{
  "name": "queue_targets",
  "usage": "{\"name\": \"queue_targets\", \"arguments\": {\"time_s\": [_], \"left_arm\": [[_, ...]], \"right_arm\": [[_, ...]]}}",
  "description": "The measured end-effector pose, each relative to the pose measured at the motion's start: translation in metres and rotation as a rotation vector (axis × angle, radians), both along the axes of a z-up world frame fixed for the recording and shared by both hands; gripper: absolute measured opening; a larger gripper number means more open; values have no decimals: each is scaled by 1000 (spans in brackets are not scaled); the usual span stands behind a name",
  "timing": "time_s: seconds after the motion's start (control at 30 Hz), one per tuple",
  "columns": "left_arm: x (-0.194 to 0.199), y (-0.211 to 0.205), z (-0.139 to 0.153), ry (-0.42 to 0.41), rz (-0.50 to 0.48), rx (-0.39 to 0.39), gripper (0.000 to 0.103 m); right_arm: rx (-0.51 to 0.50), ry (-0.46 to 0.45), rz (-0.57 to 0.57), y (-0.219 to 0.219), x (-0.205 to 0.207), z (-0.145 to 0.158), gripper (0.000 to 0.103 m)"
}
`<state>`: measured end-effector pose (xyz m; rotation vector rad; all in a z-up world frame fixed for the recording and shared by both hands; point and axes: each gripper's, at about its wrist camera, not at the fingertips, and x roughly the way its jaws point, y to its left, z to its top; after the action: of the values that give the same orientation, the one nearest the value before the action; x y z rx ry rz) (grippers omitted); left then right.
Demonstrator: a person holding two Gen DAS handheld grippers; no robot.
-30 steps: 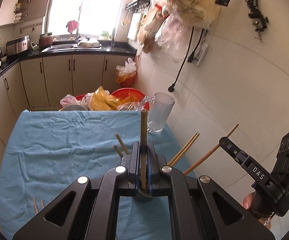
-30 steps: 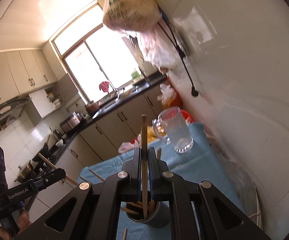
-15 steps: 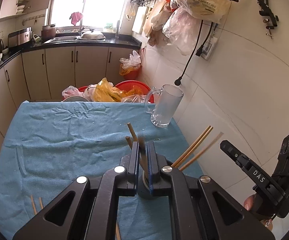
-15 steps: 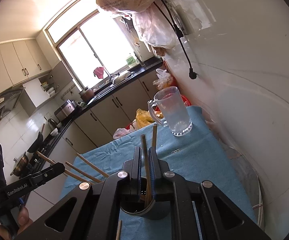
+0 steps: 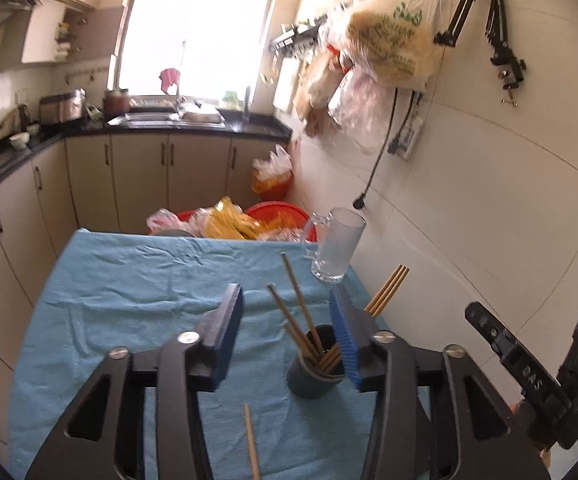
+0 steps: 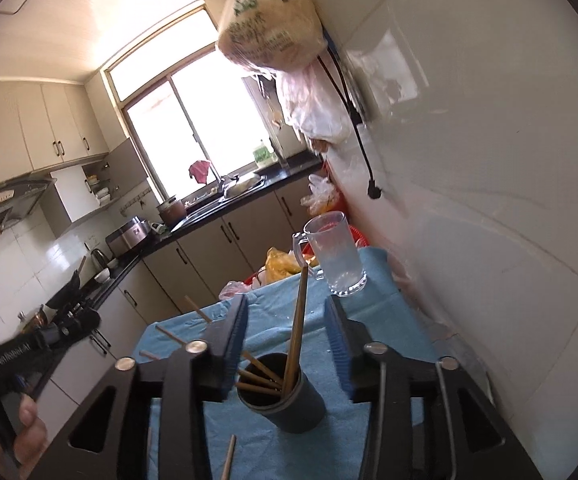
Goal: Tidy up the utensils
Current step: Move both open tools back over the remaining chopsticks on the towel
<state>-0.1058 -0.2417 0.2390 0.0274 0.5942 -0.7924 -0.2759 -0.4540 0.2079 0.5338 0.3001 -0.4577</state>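
Chopsticks (image 5: 303,322) stand in the dark cup (image 5: 315,364) on the blue cloth (image 5: 129,300), low in the middle of both views. The left gripper (image 5: 289,328) and right gripper (image 6: 287,340) are opening, pads touching nothing: the drop-off step looks done. Next, I think, comes the loose stick (image 5: 251,442) lying at the bottom; the jaws must pinch it flat.

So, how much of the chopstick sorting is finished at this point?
Done: several chopsticks stand in the dark cup. In hand: nothing; the left gripper and right gripper are opening, jaws clear of the sticks. Left: a loose chopstick lies on the blue cloth.
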Motion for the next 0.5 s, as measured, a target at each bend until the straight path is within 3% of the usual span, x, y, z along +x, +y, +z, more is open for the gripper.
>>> {"name": "queue_targets", "arguments": {"time_s": [0.03, 0.1, 0.2, 0.23, 0.33, 0.5], "left_arm": [[-6, 11, -1, -15, 19, -12, 53], [-13, 28, -6, -37, 46, -17, 58], [-21, 53, -18, -60, 92, -2, 62], [-23, 63, -25, -61, 111, 6, 65], [-24, 91, -45, -63, 158, 36, 69], [-17, 135, -81, -22, 237, 101, 72]], "right_arm": [[-13, 0, -1, 5, -3, 0, 65], [-53, 4, 3, 21, -8, -2, 72], [-142, 38, -14, 52, -10, -10, 94], [-160, 47, -3, 59, -9, -14, 97], [-176, 85, 38, 80, -3, -30, 97], [-105, 143, 96, 98, 9, -53, 97]]}}
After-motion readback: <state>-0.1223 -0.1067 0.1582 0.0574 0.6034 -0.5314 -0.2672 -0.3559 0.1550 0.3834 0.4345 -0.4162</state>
